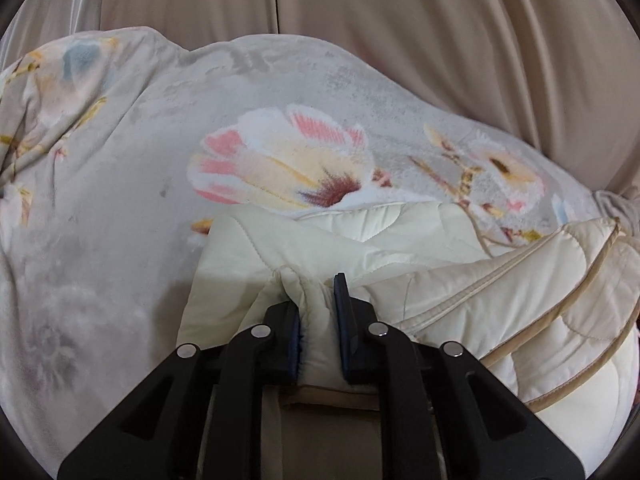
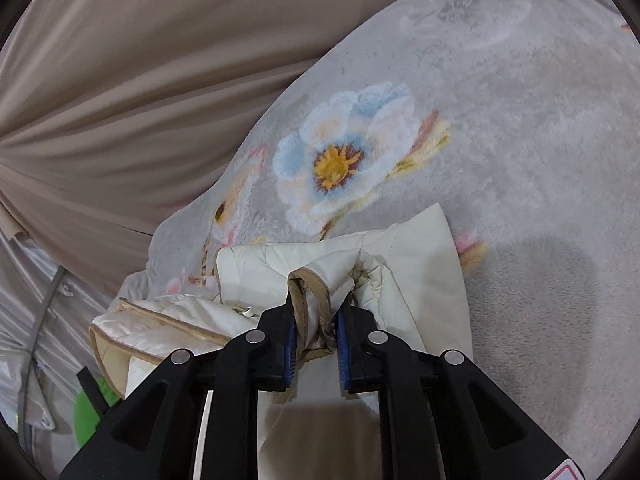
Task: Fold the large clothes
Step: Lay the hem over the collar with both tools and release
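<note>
A cream quilted jacket (image 1: pixel 500 300) with tan piping lies bunched on a grey floral blanket (image 1: pixel 120 168). My left gripper (image 1: pixel 318 304) is shut on a gathered fold of the cream jacket, low in the left wrist view. My right gripper (image 2: pixel 316 320) is shut on a tan-piped edge of the same jacket (image 2: pixel 420 272), which lies folded over just ahead of the fingers. The blanket (image 2: pixel 520 140) spreads to the right in the right wrist view. The rest of the jacket is partly hidden under both grippers.
Beige curtains (image 1: pixel 400 20) hang behind the bed and also show in the right wrist view (image 2: pixel 120 80). A shiny silvery fabric (image 2: pixel 36 320), a grey cable and a green object (image 2: pixel 86 416) sit at the lower left beside the bed.
</note>
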{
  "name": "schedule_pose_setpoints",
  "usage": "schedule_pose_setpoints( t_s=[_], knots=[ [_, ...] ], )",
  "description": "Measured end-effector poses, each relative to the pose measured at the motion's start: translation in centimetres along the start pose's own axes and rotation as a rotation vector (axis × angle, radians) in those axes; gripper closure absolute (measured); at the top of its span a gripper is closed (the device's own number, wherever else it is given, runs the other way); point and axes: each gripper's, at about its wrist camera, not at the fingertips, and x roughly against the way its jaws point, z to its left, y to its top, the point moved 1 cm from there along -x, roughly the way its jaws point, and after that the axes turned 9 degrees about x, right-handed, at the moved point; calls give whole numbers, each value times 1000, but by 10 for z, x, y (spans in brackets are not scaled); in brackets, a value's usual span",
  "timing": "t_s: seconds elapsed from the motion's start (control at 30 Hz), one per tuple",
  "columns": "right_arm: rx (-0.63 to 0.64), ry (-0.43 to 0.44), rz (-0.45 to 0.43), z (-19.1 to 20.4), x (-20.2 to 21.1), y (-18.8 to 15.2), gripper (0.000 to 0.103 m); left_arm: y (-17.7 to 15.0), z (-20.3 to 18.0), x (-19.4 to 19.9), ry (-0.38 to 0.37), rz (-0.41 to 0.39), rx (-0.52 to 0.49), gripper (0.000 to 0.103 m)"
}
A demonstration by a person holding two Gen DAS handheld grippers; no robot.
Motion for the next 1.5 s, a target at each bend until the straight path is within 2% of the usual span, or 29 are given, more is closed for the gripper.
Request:
schedule_pose_setpoints(
  t_s=[0.1, 0.2, 0.23, 0.3, 0.33, 0.37, 0.4, 0.47, 0.53, 0.6, 0.67, 0.73, 0.83, 0.87, 0.93, 0.97, 1.03, 1.1, 1.13, 1.17, 1.2, 1.27, 1.37, 1.47, 1.5],
  knots=[
    [-6, 38, -49, 3, 17, -3, 84, 9, 11, 12, -72, 11, 70, 85],
    [-10, 122, -145, 12, 55, 0, 67, 21, 19, 47, -134, -21, 98, 78],
    [-6, 151, -189, 15, 72, 2, 59, 25, 20, 62, -158, -39, 92, 73],
    [16, 209, -251, 25, 98, 7, 58, 31, 19, 94, -215, -70, 81, 65],
    [39, 233, -284, 34, 113, 8, 58, 34, 17, 107, -235, -87, 78, 55],
    [67, 240, -304, 44, 124, 8, 58, 37, 12, 126, -232, -133, 69, 42],
    [101, 237, -313, 56, 130, 8, 58, 40, 6, 143, -216, -198, 56, 36],
    [198, 205, -297, 90, 129, 5, 59, 45, -17, 170, -217, -300, -14, 29],
    [307, 154, -240, 128, 107, -2, 62, 46, -43, 176, -241, -312, -78, 28],
    [431, 94, -170, 163, 77, -13, 65, 42, -79, 161, -253, -269, -153, 25],
    [556, 36, -92, 194, 34, -30, 69, 33, -114, 126, -242, -194, -237, 25],
    [664, 11, -6, 216, -6, -46, 72, 20, -139, 85, -200, -116, -302, 25],
    [804, -127, 93, 225, -60, -65, 75, 0, -157, 25, -122, -19, -355, 25],
    [815, -154, 115, 221, -70, -66, 76, -5, -155, 5, -88, 23, -350, 25],
    [792, -184, 121, 207, -77, -59, 76, -11, -138, -19, -89, 79, -290, 24],
    [777, -229, 106, 196, -77, -53, 76, -7, -130, -25, -100, 88, -254, 24],
    [741, -330, 73, 173, -73, -41, 76, -1, -116, -28, -93, 88, -214, 24],
    [671, -386, 58, 146, -67, -28, 75, 0, -106, -29, -78, 79, -208, 24],
    [621, -422, 49, 129, -61, -20, 79, 1, -101, -27, -84, 78, -208, 24],
    [579, -427, 48, 117, -57, -14, 87, 4, -94, -28, -79, 74, -209, 24],
    [520, -415, 51, 101, -52, -8, 90, 6, -86, -27, -64, 62, -209, 24],
    [427, -389, 54, 81, -46, -2, 102, 11, -68, -22, -50, 40, -187, 26],
    [353, -341, 62, 67, -43, 0, 103, 21, -39, -19, 24, 6, -133, 28],
    [355, -347, 68, 68, -44, 0, 103, 30, -8, -23, -69, 57, 2, 29],
    [358, -350, 68, 70, -44, 0, 103, 32, -6, -24, -68, 61, 15, 30]
  ],
)
